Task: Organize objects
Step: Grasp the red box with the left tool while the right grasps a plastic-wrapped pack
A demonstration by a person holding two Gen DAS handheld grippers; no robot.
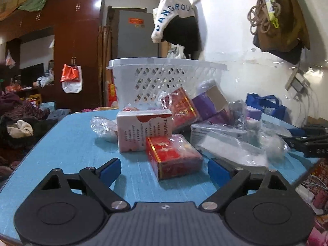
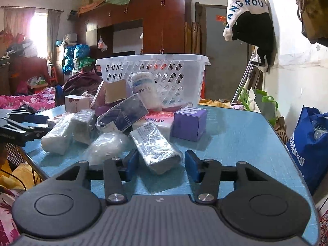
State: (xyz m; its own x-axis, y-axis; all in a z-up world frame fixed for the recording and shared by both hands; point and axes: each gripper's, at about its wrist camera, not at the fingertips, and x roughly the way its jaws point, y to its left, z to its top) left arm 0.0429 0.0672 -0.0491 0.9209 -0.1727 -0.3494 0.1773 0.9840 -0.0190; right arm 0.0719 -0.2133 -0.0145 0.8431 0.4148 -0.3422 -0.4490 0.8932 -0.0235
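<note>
Our left gripper stands released, its blue pads wide apart. A red box with gold trim lies on the blue table between and just ahead of them, touching neither pad. Beyond it a white carton with red print stands upright, and a second red box leans behind that. To the right of the gripper, clear-wrapped packets overlap so much that we cannot separate one from another; glare and blur hide their labels. A black gripper frame is cut off at the right edge.

Our right gripper has its pads on either side of a plastic-wrapped packet. The left pad touches or nearly touches it; a gap shows at the right pad, so we cannot tell whether it is clenched. Ahead and to the right sits a purple box. Ahead and to the left more wrapped bundles pile up, their contents unreadable. Farthest off stands the white lattice basket; its inside is mostly hidden.
</note>
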